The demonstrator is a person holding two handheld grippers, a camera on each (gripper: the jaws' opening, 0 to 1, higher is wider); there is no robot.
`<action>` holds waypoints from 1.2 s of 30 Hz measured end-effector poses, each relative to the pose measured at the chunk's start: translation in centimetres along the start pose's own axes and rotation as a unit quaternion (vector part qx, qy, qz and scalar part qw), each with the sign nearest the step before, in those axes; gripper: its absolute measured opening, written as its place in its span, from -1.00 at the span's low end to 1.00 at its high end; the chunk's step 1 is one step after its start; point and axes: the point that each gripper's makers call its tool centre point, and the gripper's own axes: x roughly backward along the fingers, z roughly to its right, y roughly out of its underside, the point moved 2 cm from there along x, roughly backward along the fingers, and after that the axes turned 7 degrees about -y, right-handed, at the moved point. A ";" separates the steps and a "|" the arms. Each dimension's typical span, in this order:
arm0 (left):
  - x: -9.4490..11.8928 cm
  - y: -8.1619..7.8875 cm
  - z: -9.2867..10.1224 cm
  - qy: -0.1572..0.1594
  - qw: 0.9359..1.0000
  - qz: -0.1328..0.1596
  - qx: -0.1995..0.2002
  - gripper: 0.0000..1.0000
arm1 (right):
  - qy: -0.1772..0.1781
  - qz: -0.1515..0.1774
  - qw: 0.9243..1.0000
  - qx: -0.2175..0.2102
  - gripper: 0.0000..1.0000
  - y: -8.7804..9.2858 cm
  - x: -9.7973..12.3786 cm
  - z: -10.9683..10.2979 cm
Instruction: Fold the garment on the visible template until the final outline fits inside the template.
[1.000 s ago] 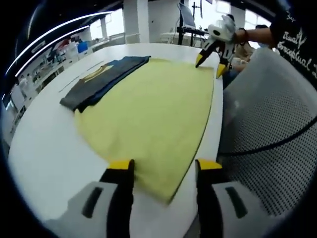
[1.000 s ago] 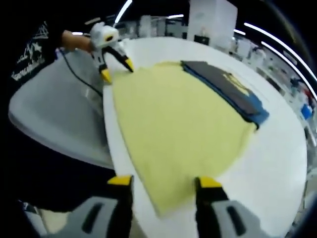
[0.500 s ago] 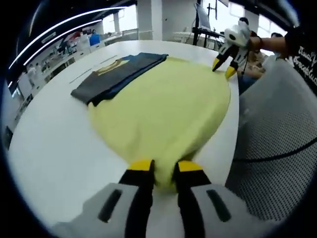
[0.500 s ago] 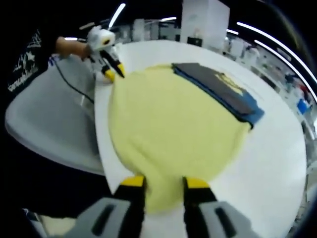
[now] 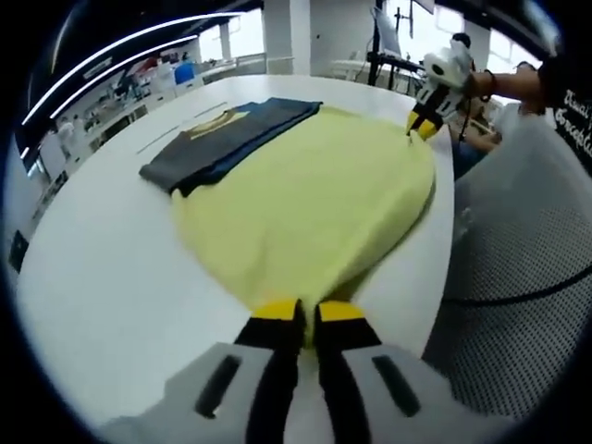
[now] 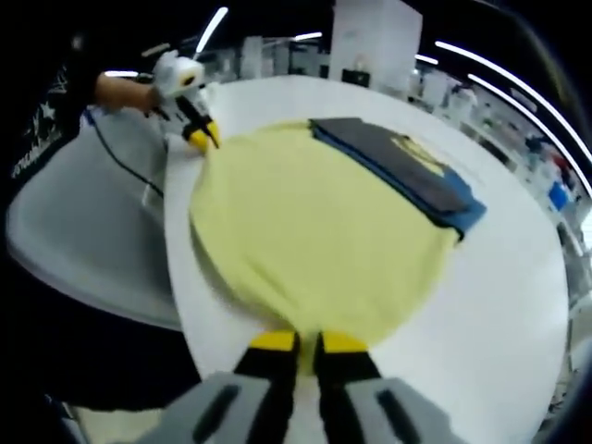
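In the left gripper view, the left gripper (image 5: 302, 313) is clenched on the near corner of the yellow garment (image 5: 310, 208), which stretches ahead across the white table (image 5: 92, 277); the right gripper (image 5: 424, 125) pinches the far corner. A folded dark garment (image 5: 222, 139) lies on its far side (the template cannot be made out).

In the right gripper view, the right gripper (image 6: 299, 342) grips its own corner, and the left gripper (image 6: 202, 139) closes on the opposite one, so the held edge runs between the two.
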 end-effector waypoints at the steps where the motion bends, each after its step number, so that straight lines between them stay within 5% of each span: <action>1: 0.1 0.1 0.0 0.000 1.000 -0.001 -0.001 -0.97 | 0.000 0.001 1.000 -0.002 -0.96 0.0 0.0 0.0; 26: 3.9 -2.8 1.6 -0.016 0.997 0.031 0.068 -1.00 | 0.023 0.088 0.994 -0.061 -1.00 -1.9 4.7 -1.5; 36: 5.3 -2.1 2.3 -0.014 0.997 0.022 0.067 -1.00 | 0.012 0.098 0.992 -0.076 -1.00 -2.0 5.3 -3.1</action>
